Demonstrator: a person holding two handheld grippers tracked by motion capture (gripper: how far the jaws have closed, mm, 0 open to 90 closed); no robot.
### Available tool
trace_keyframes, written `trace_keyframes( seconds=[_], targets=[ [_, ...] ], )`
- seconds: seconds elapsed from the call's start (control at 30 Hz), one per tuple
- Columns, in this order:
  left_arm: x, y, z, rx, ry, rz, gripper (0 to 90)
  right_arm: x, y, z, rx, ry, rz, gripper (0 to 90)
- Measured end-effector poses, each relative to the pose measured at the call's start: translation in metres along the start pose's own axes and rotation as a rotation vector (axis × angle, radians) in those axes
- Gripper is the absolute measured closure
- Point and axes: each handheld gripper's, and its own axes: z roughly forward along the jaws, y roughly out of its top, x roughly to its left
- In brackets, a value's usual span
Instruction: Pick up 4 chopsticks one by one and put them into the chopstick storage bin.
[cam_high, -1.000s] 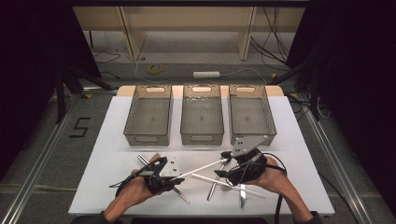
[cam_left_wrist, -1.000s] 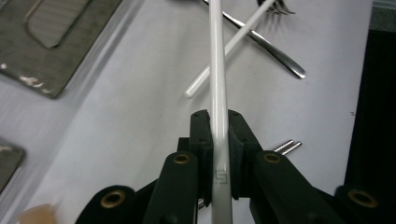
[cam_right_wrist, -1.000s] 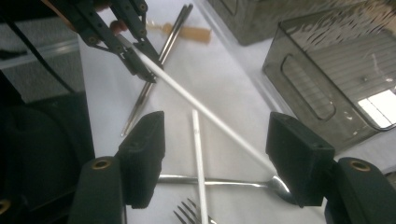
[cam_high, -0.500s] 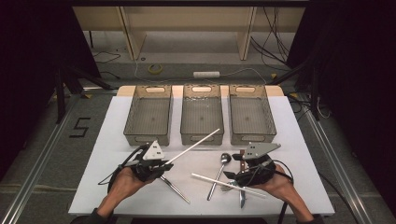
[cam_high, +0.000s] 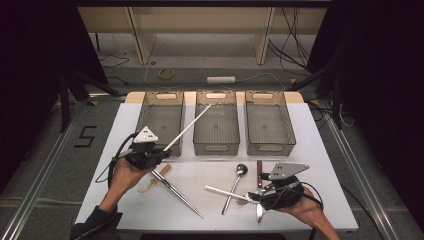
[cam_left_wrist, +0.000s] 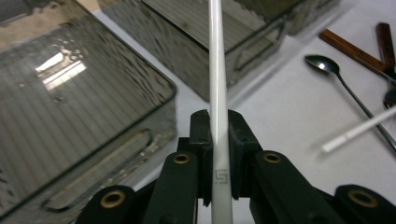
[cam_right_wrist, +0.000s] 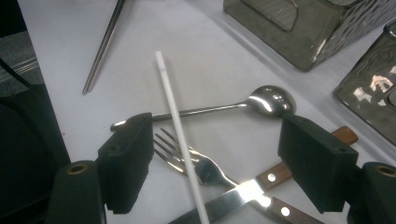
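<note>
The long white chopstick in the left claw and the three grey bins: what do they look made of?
The long white chopstick looks like smooth matte plastic, possibly melamine: uniform white, a small printed mark near the left claw. The three grey bins look like translucent smoky plastic: ribbed floors show through their walls, with glossy highlights and moulded handle slots.

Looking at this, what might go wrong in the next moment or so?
The left tool pinches the long white chopstick near its end, so it might swivel or slip before reaching a bin. The right tool, whose jaws have just been opening, hovers over a crossed pile: second chopstick, fork, knife, spoon. Closing there could catch two pieces or scatter them.
</note>
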Motion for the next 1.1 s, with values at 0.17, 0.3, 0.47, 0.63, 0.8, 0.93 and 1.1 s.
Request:
trace_keyframes(
  seconds=[0.17, 0.3, 0.47, 0.63, 0.8, 0.93, 1.1],
  targets=[
    [0.021, 0.008, 0.004, -0.004, 0.049, -0.052, 82.2, 0.003, -0.002, 0.002, 0.023, 0.001, -0.008, 27.7],
    [0.037, 0.011, 0.009, 0.009, 0.081, -0.094, 82.2, 0.004, -0.003, 0.002, 0.024, 0.005, -0.009, 27.6],
    [0.057, 0.013, 0.012, 0.014, 0.122, -0.136, 82.2, 0.007, -0.004, 0.003, 0.029, 0.007, -0.017, 27.4],
    [0.071, 0.015, 0.019, 0.036, 0.149, -0.164, 82.2, 0.008, -0.003, 0.004, 0.030, 0.014, -0.021, 27.4],
    [0.085, 0.015, 0.025, 0.036, 0.162, -0.208, 82.2, 0.009, -0.003, 0.004, 0.036, 0.012, -0.022, 27.4],
    [0.089, 0.013, 0.028, 0.072, 0.178, -0.226, 82.2, 0.009, -0.003, 0.005, 0.037, 0.017, -0.020, 27.5],
    [0.095, 0.008, 0.031, 0.073, 0.196, -0.250, 82.2, 0.009, -0.003, 0.006, 0.037, 0.020, -0.022, 27.5]
  ],
)
